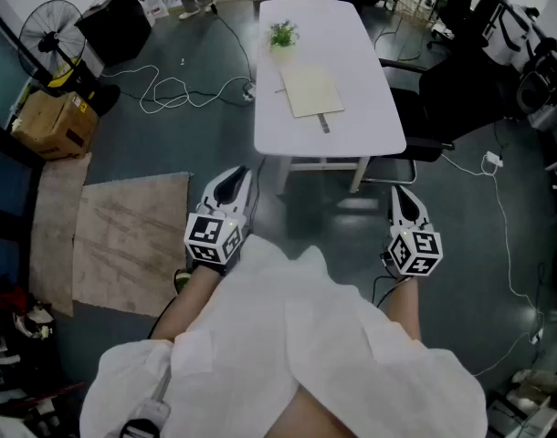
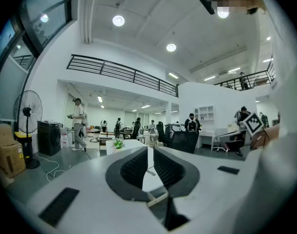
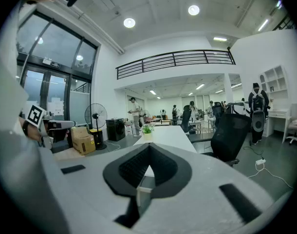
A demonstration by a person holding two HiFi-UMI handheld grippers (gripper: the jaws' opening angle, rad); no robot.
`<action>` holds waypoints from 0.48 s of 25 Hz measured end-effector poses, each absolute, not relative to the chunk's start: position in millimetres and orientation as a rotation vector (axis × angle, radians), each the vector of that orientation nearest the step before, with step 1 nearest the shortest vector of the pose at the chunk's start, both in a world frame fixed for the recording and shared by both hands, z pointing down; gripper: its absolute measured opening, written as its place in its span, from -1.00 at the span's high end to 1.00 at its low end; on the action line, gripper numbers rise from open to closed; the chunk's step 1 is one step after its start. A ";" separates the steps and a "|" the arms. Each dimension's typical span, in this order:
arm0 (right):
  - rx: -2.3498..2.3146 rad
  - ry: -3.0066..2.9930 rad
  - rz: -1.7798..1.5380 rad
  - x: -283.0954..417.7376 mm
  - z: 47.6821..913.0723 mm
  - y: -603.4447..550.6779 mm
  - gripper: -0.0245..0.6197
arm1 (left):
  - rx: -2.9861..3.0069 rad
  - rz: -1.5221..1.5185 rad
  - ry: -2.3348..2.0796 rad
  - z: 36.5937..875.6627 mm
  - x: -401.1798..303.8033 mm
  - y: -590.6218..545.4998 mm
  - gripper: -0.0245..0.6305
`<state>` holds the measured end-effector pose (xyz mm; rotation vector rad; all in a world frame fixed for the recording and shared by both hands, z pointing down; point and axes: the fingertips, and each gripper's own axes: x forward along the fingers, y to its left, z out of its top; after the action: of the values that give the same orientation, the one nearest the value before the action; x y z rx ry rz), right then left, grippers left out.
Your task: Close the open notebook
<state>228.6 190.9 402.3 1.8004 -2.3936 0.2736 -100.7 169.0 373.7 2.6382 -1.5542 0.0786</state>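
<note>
View from above, looking steeply down at a person in a loose white garment [image 1: 288, 354] who fills the bottom of the frame and holds a gripper in each hand over a dark grey floor. The left gripper [image 1: 237, 179] sits left of centre and the right gripper [image 1: 402, 194] right of centre, and both point up the frame towards a white table [image 1: 370, 108] in the upper middle.

The notebook [image 1: 310, 91], a pale cream rectangle, lies flat near the middle of that table, well apart from both grippers (from this height it is not clear whether it lies open or shut). A small grey object touches its lower edge. A little potted plant [image 1: 282, 34] stands on the table just above it.

In the left gripper view, the dark ribbed pads [image 2: 134, 167] stand slightly spread, with a narrow slit between them and nothing in it. In the right gripper view, the pads [image 3: 131, 167] are pressed together at the tips and pinch nothing.

At the upper left stands a floor fan [image 1: 52, 33], with a cardboard box [image 1: 55, 121] below it. A worn beige mat [image 1: 123, 235] lies at the left, and a black chair [image 1: 443, 89] is at the table's right side
</note>
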 end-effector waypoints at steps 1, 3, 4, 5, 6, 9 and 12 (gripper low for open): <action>1.801 -2.393 0.273 228.6 402.0 192.2 0.92 | 2.639 0.080 -1.554 373.3 -100.3 170.4 0.82; 1.803 -2.394 0.272 229.1 401.6 194.2 0.92 | 2.641 0.083 -1.556 372.9 -98.7 172.7 0.82; 1.803 -2.395 0.272 229.7 401.6 194.9 0.92 | 2.642 0.085 -1.557 373.2 -97.3 173.7 0.83; 1.803 -2.396 0.271 230.6 401.8 195.7 0.92 | 2.644 0.087 -1.557 373.8 -95.5 174.8 0.82; 1.802 -2.397 0.272 231.5 402.3 196.7 0.92 | 2.645 0.090 -1.554 374.5 -93.5 176.1 0.83; 1.799 -2.401 0.277 233.5 403.2 200.7 0.92 | 2.645 0.098 -1.548 375.7 -89.8 180.5 0.83; 1.799 -2.411 0.283 234.9 403.2 204.0 0.92 | 2.648 0.102 -1.543 375.4 -87.7 183.8 0.82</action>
<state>234.9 204.0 403.2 1.7993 -2.4105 0.2831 -87.7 183.8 375.4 2.6481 -1.5434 0.1023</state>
